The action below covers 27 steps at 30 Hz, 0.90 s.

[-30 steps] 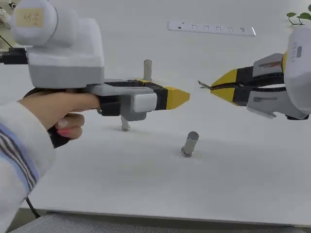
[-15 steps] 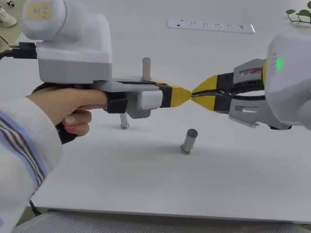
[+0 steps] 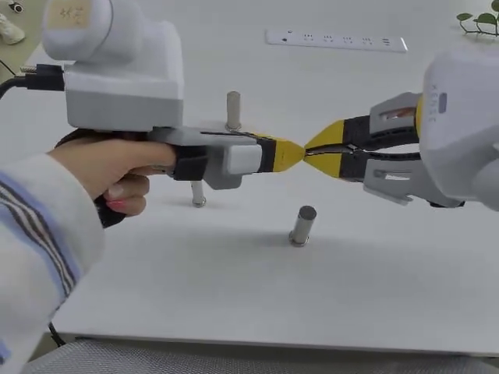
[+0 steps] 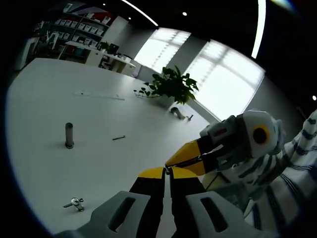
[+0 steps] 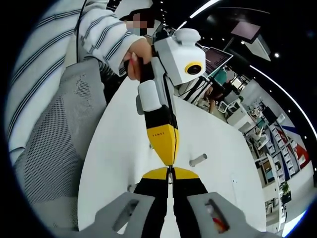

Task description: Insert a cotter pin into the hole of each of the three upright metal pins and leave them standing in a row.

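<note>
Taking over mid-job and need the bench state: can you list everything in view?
table: one, white, under everything.
metal pins: three, silver, standing on it; back, middle, front.
power strip: one, white, far edge.
potted plant: one, green, far end.
thin loose piece: one, dark, lying on the table; too small to identify.
mesh chair: one, grey, near edge.
cotter pin: one, thin, seemingly pinched where the tips meet.
left gripper: yellow-tipped, shut.
right gripper: yellow-tipped, shut, tip to tip with the left.
hand: one, holding the left gripper.
</note>
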### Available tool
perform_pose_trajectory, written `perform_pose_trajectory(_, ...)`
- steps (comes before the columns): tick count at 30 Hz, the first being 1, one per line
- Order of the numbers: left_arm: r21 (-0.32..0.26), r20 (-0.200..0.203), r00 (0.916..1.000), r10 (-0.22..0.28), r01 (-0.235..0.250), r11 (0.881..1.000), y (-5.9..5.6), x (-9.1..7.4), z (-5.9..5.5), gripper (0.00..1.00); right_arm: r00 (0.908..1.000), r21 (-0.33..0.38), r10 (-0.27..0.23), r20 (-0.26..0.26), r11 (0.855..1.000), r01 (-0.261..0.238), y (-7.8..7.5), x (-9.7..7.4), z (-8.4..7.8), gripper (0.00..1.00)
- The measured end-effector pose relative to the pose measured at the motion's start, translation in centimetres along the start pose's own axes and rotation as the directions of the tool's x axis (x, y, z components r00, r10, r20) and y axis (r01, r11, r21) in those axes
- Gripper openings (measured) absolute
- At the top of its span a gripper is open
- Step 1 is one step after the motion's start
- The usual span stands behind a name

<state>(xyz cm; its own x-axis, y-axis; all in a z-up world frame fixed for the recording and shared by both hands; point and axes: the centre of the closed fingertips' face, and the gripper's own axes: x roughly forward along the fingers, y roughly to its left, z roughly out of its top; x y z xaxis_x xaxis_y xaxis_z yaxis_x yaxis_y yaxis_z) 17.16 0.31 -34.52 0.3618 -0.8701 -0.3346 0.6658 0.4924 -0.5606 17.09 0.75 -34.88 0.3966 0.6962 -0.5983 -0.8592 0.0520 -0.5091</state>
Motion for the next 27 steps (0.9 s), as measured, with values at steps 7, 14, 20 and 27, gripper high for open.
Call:
perform_pose_trajectory(7,0.004,-0.022,0.9997,-0.009,0.010,1.000,-0.49,0.08,-0.32,0.00,1.0000,-0.002,0.003,0.005,1.000,-0.003,0.22,-0.10,0.17,0.00)
perform_pose_trajectory(14,0.005,-0.054,0.9986,0.002,-0.002,1.000,-0.88,0.18,-0.61,0.00,0.9999,0.005,0.011,0.009,1.000,-0.011,0.47,-0.17,0.29,0.00)
perform_pose_trajectory(20,0.063,-0.080,0.9964,0.029,-0.024,0.998,-0.95,0.28,-0.93,0.00,0.9997,0.026,0.023,0.012,0.999,-0.023,0.76,0.03,0.20,0.00)
perform_pose_trajectory(27,0.049,-0.075,0.9967,0.032,-0.029,0.998,-0.72,0.05,-0.98,0.00,0.9992,0.038,0.028,0.027,0.999,-0.029,0.87,0.18,0.16,0.00)
